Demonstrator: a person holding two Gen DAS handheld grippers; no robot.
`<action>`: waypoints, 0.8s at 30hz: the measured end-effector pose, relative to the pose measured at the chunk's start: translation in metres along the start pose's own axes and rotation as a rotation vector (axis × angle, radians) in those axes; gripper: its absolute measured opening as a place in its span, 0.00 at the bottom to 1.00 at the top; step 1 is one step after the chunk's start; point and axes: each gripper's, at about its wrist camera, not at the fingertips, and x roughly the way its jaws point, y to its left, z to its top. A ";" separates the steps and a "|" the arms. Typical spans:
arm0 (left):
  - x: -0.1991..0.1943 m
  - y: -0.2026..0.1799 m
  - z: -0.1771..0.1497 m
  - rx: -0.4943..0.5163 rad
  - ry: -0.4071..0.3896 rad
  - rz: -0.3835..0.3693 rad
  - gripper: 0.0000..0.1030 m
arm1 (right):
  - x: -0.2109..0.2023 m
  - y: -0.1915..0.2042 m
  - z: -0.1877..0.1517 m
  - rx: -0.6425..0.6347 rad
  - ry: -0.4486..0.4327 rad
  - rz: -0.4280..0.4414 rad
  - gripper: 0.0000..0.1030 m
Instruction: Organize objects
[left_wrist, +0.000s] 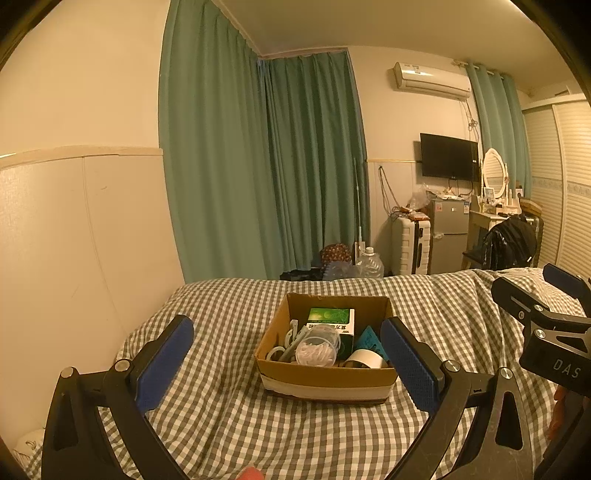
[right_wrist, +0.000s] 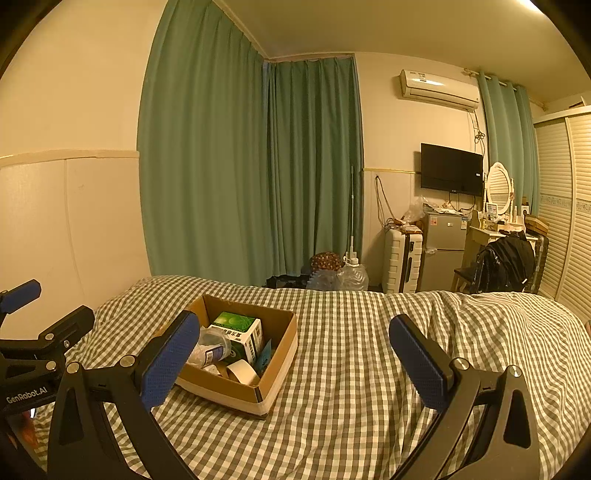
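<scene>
Checked bed cover (left_wrist: 229, 424), open cardboard box (left_wrist: 325, 376) resting on it

A home bedroom: a checked bed (right_wrist: 351, 350) near, green curtains (right_wrist: 240, 166) behind, and far right a wall television (right_wrist: 451, 169), small fridge (right_wrist: 443, 251) and dressing mirror (right_wrist: 498, 188).

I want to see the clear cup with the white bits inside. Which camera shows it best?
The left wrist view: the clear cup lies unblocked in the cardboard box. In the right wrist view, a blue finger pad partly hides it.
</scene>
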 end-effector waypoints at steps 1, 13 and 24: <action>0.000 0.001 0.000 0.000 0.001 0.000 1.00 | 0.000 0.000 0.000 -0.001 -0.001 -0.001 1.00; 0.001 0.004 -0.001 0.001 0.002 0.011 1.00 | 0.001 0.000 -0.001 -0.004 0.006 -0.001 1.00; 0.000 0.005 0.000 -0.008 -0.003 0.013 1.00 | 0.001 0.000 -0.002 -0.008 0.014 -0.001 1.00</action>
